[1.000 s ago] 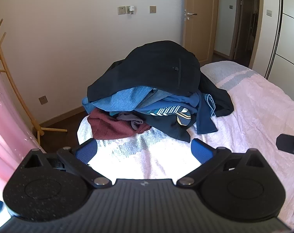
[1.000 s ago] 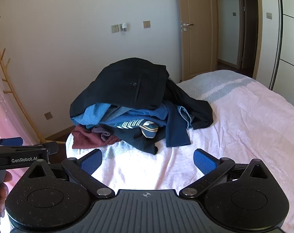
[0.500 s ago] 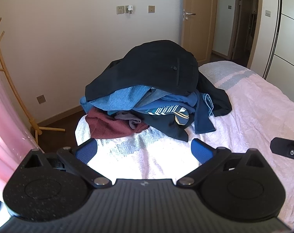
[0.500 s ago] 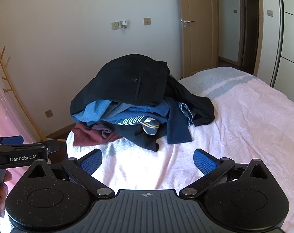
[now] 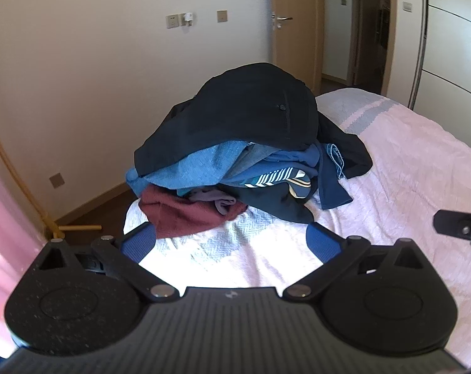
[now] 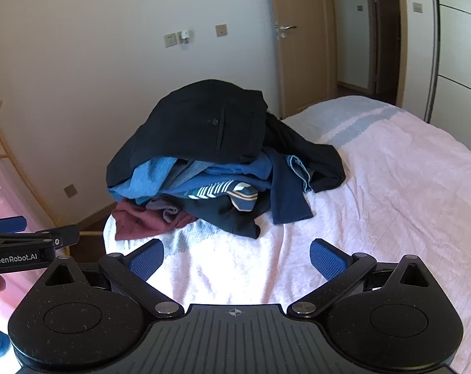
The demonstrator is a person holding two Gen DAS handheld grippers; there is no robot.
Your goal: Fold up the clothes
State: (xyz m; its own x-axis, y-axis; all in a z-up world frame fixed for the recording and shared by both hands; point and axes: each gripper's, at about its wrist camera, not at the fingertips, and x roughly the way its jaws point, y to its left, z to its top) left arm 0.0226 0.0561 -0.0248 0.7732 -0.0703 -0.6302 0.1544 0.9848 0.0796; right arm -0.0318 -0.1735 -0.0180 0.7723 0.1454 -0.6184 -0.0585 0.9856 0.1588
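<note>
A pile of clothes (image 5: pixel 245 155) lies on the bed's far left corner; it also shows in the right wrist view (image 6: pixel 216 162). Black trousers (image 5: pixel 245 112) lie on top, over blue garments (image 5: pixel 201 168), with a maroon garment (image 5: pixel 179 212) at the bottom left. My left gripper (image 5: pixel 232 243) is open and empty, short of the pile. My right gripper (image 6: pixel 235 258) is open and empty, also short of the pile. The right gripper's tip (image 5: pixel 459 224) shows at the left wrist view's right edge; the left gripper's side (image 6: pixel 23 246) shows at the right wrist view's left edge.
The bed (image 5: pixel 406 180) has a pale pink cover, with bare cover (image 6: pixel 391 193) stretching to the right of the pile. A wooden coat rack (image 5: pixel 23 187) and a pink curtain (image 5: pixel 5 218) stand at left. A wall and a door (image 6: pixel 297 50) are behind.
Both grippers have drifted slightly towards the pile, and the right gripper's tip has come further into the left wrist view. The clothes have not moved.
</note>
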